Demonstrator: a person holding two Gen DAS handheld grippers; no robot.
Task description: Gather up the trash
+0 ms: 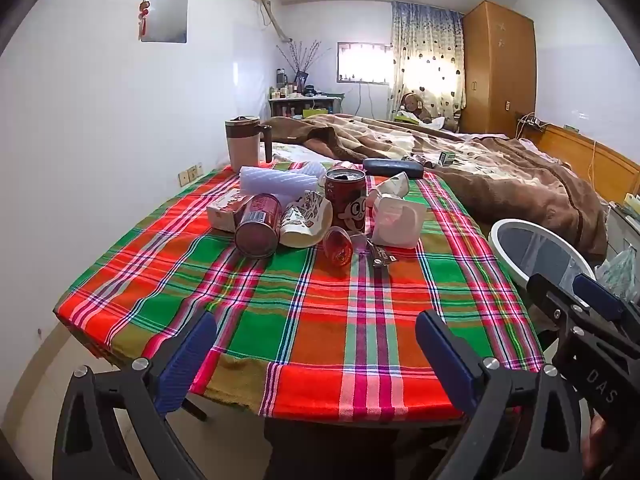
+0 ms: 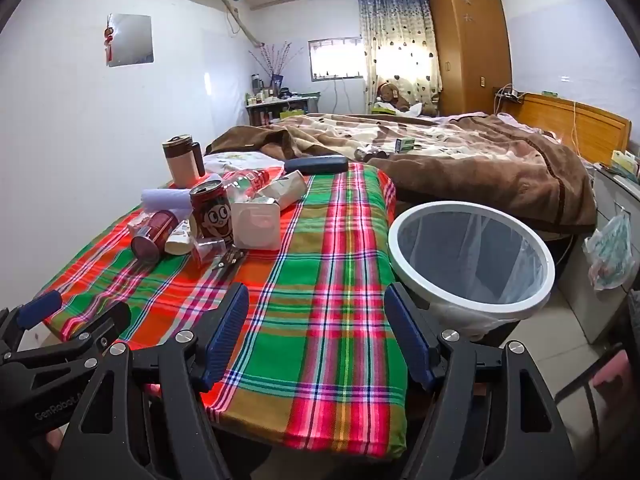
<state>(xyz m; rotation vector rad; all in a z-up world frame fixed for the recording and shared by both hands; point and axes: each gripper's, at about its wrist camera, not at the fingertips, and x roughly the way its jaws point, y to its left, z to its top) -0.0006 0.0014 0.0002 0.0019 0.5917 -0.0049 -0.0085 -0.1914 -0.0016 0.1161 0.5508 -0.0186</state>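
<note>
A heap of trash lies on the far part of the plaid-covered table (image 1: 304, 320): an upright red can (image 1: 346, 200) with a cartoon face, a red can on its side (image 1: 258, 226), a crushed paper cup (image 1: 306, 220), a white plastic tub (image 1: 398, 220), a small red wrapper (image 1: 338, 246) and a clear ribbed bottle (image 1: 280, 182). The upright can (image 2: 212, 210) and the tub (image 2: 256, 224) also show in the right wrist view. A white-rimmed bin (image 2: 472, 256) with a liner stands at the table's right side. My left gripper (image 1: 316, 344) and right gripper (image 2: 316, 336) are open, empty, above the near table edge.
A pink and brown mug (image 1: 244, 140) and a dark case (image 1: 394, 168) sit at the table's far end. A bed with a brown blanket (image 2: 460, 160) lies behind. A plastic bag (image 2: 612, 248) hangs at the right. The other gripper shows at each view's edge.
</note>
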